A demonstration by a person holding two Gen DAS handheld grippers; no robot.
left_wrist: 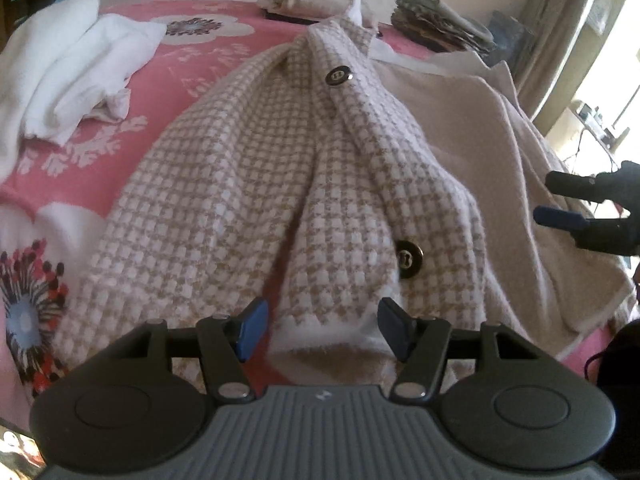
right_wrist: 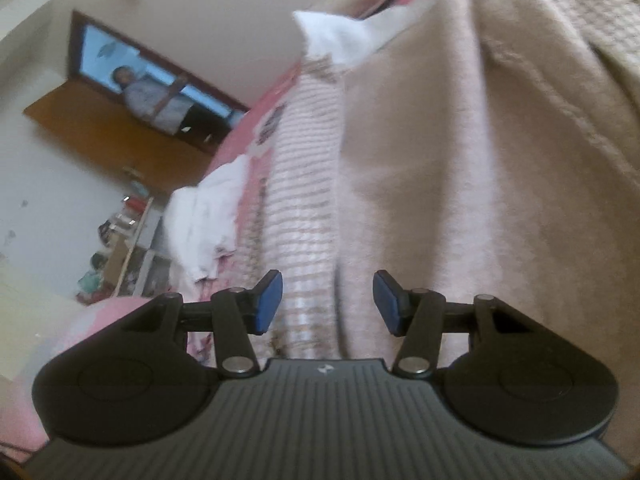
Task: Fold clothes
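A beige-and-white checked cardigan (left_wrist: pixel 248 168) with two dark buttons (left_wrist: pixel 339 76) lies bunched lengthwise on the bed, its plain beige inner side (left_wrist: pixel 480 132) spread to the right. My left gripper (left_wrist: pixel 322 330) stands open over the cardigan's white-edged hem, and its pads do not press the cloth. My right gripper (left_wrist: pixel 554 200) shows at the right edge over the beige side. In the right wrist view the right gripper (right_wrist: pixel 328 304) is open just above the beige fabric (right_wrist: pixel 460 160) and a checked strip (right_wrist: pixel 308 168), with nothing pinched.
A pink floral bedsheet (left_wrist: pixel 192 60) covers the bed. A crumpled white garment (left_wrist: pixel 68 64) lies at the left. Two folded stacks (left_wrist: pixel 304 0) (left_wrist: pixel 440 20) sit along the far edge. A curtain (left_wrist: pixel 560 20) hangs at the right. A person (right_wrist: pixel 148 96) stands in a doorway.
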